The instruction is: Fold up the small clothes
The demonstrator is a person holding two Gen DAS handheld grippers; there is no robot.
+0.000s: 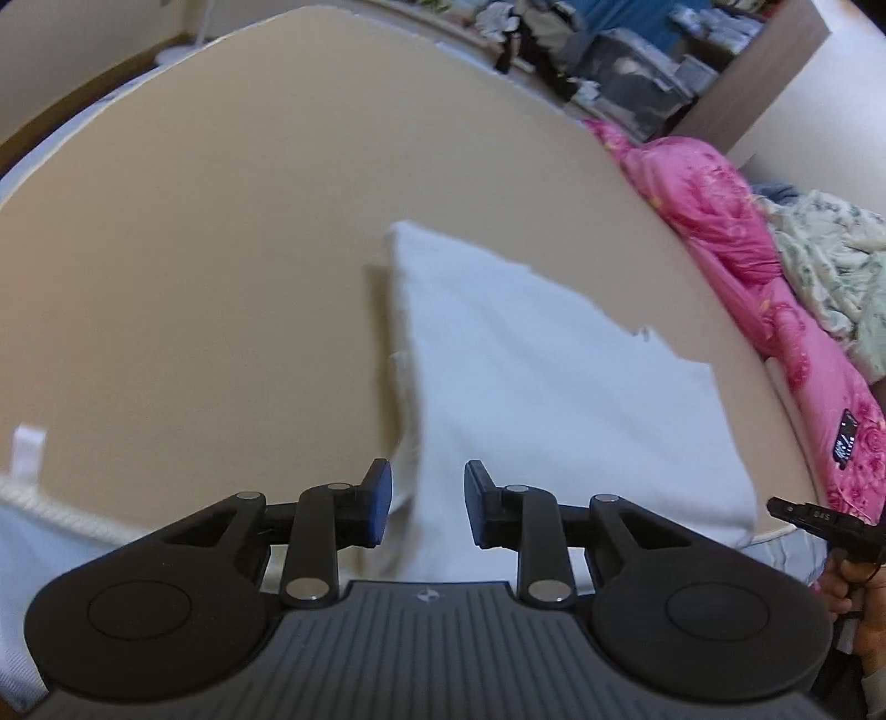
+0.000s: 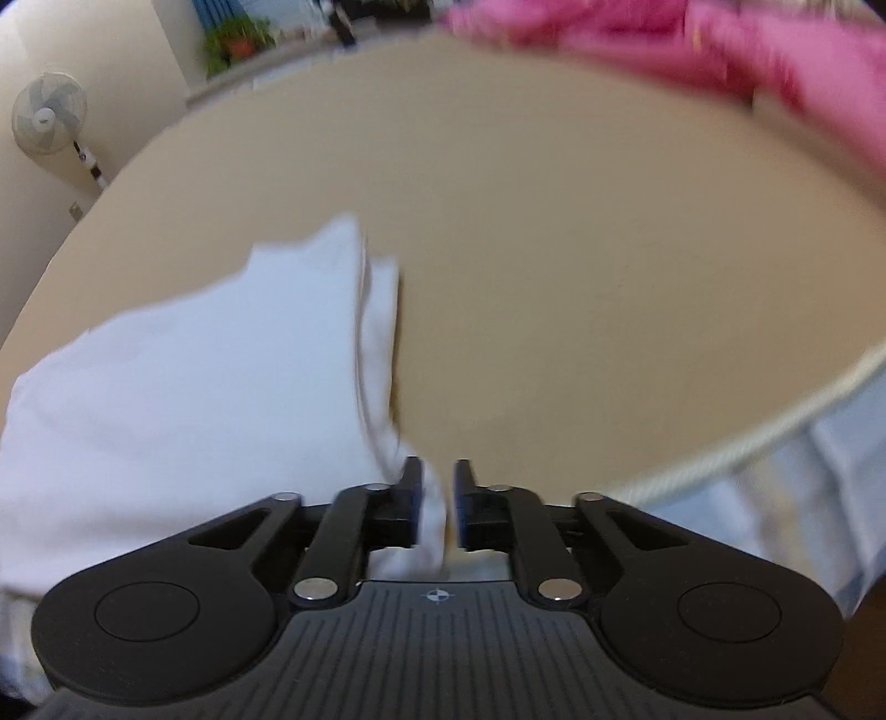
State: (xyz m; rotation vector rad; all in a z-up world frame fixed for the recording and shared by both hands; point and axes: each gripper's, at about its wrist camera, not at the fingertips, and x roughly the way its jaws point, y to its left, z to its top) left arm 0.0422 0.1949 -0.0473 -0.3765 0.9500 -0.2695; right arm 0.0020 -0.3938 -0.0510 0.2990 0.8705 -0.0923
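**White cloth on the tan board, right gripper pinching its edge**

In the left wrist view the left gripper (image 1: 427,504) sits at bottom centre with its jaws apart and nothing between them; the blue pads (image 1: 381,501) hang over the near left edge of the cloth (image 1: 554,399). The cloth is white, folded, and spreads from bottom centre up to mid-frame on the tan board (image 1: 221,249). At the lower right edge a hand (image 1: 864,615) holds the other gripper's black body, only partly in frame. Along the right side, beyond the board, lies a pink quilt (image 1: 736,243) with a pale floral fabric (image 1: 830,260) next to it. At the top right, cluttered shelves (image 1: 637,72) show, blurred.

In the right wrist view the right gripper (image 2: 437,504) at bottom centre has its jaws nearly together, clamped on a bunched white corner of the cloth (image 2: 183,376). The rest of the cloth fills the lower left of the frame on the board (image 2: 554,249). A white cord (image 2: 747,437) runs along the board's rim at right. Farther off, a fan (image 2: 47,116) stands at upper left, a plant (image 2: 238,41) at the top, and the quilt (image 2: 775,50) is smeared pink across the upper right
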